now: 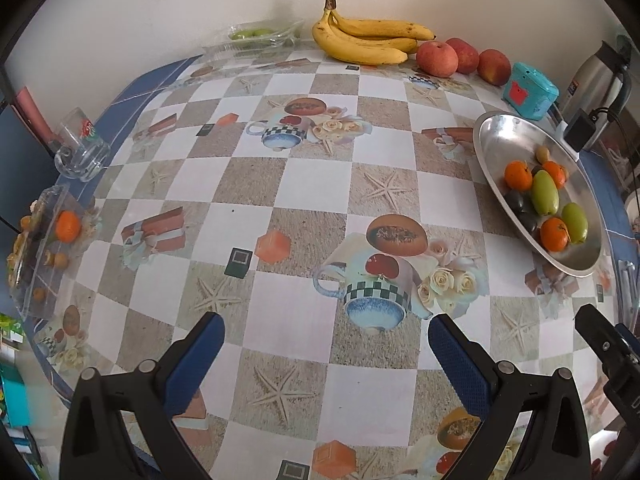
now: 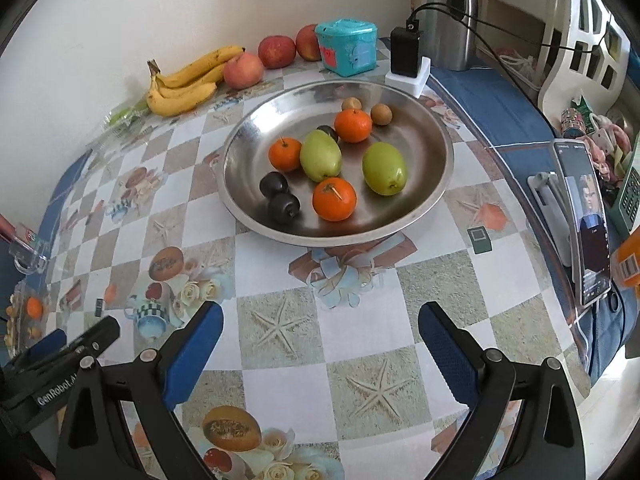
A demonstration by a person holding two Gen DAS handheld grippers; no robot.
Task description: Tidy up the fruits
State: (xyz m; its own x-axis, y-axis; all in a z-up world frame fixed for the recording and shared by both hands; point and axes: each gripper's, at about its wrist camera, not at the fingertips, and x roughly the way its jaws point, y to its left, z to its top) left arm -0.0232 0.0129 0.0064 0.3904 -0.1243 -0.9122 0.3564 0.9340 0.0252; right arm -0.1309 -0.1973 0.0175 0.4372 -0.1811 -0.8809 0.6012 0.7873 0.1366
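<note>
Nearest to us, the left gripper (image 1: 326, 336) hangs over the table with its blue-padded jaws spread wide and nothing between them; the right gripper (image 2: 320, 326) is likewise wide apart and empty, above a starfish square of the tablecloth (image 2: 280, 280). That cloth is a glossy check of white and sandy squares printed with teacups, roses, gift boxes and starfish, with a blue border, and it covers a table that seems rounded, though the fisheye bends everything. Going from the left in the left wrist view, we see a clear plastic container (image 1: 36, 248) at the table's edge holding a tangerine (image 1: 67, 226) and some smaller orange fruit, then a glass mug (image 1: 82, 148) also near the edge. At the back, against a plain pale wall, lie a clear tray with green fruit (image 1: 252, 36), a bunch of bananas (image 1: 368, 42), three red apples (image 1: 437, 59) in a row and a teal box (image 1: 530, 92). To the right stands the metal bowl (image 2: 424, 200), holding three tangerines, two green fruits (image 2: 384, 168), dark plums (image 2: 283, 208) and two small brown fruits. Behind it are a black charger on a white base (image 2: 406, 60) and a steel thermos (image 2: 444, 12); a phone (image 2: 588, 220) is propped at the right edge. The middle of the cloth between both grippers and the bowl lies bare; the edges and back wall are crowded.
</note>
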